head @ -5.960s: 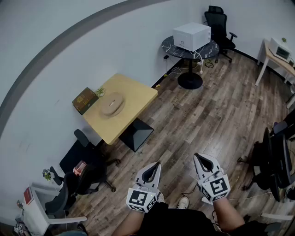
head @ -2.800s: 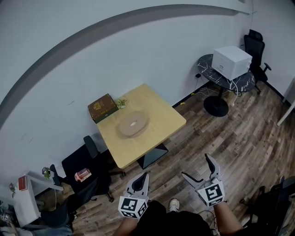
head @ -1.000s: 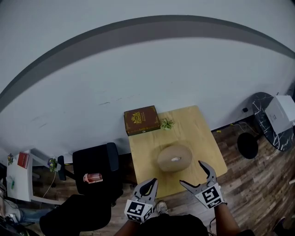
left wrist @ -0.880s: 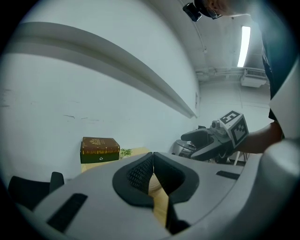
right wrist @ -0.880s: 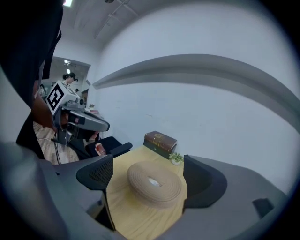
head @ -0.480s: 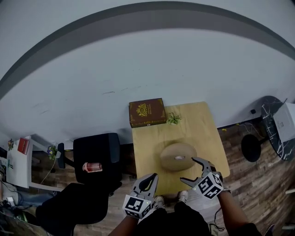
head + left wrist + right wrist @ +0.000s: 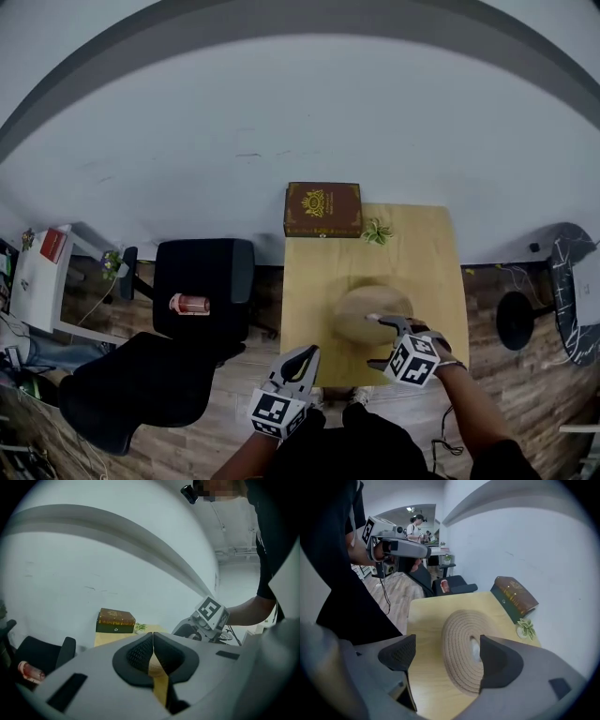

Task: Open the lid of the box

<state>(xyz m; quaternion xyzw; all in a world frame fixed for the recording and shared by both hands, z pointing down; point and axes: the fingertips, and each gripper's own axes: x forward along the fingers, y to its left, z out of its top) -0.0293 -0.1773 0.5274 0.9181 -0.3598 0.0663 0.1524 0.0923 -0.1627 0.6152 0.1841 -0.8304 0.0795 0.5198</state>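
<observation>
Where the pale wall stands behind it, one light wooden surface [image 7: 305, 281], square. Black chair [image 7: 202, 272], just left of the surface. Round woven mat [image 7: 361, 314], flat, near the middle of the surface. Box [image 7: 323, 209], dark brown with a gold emblem, lid down, at the far left corner against the wall. Right gripper [image 7: 370, 340], over the mat's near edge, fingers wide apart with nothing pressed between them. Left gripper [image 7: 309, 353], off the near edge of the surface, fingers together and empty. Small green plant [image 7: 378, 232], just right of the box. Red can [image 7: 189, 304], lying on the chair.
</observation>
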